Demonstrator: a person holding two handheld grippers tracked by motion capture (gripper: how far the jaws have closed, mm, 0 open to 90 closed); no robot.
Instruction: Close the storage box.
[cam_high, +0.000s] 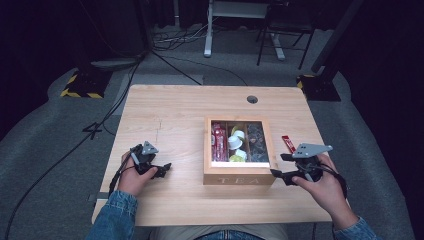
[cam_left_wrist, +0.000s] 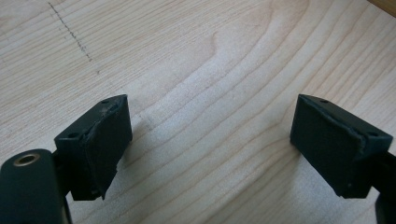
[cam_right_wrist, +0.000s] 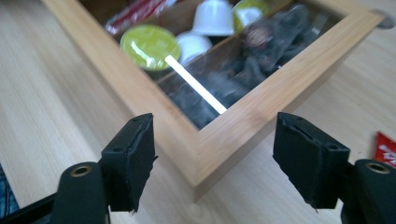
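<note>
A pale wooden counter (cam_high: 175, 115) stands on grey carpet in a dark room, with cables and the legs of a stand on the floor behind it. On the counter sits a wooden tea box (cam_high: 239, 147) with a glass lid, the word TEA on the side facing the person. The box runs longer from its front to its back, and its three inner strips follow that axis. Through the lid, the strip farthest from the right gripper holds red packets (cam_high: 218, 142), the middle one white and yellow-topped capsules (cam_high: 236, 142), and the nearest one dark wrapped pieces (cam_high: 257, 142).

A red packet (cam_high: 288, 143) lies on the counter just beside the box, on the right gripper's side.

The right gripper (cam_high: 278, 165) is at the box's front corner, its fingers (cam_right_wrist: 130, 158) spread apart on either side of that corner without touching it. The left gripper (cam_high: 162, 169) rests well apart from the box, on its opposite side, fingers (cam_left_wrist: 100, 140) wide open over bare wood.
</note>
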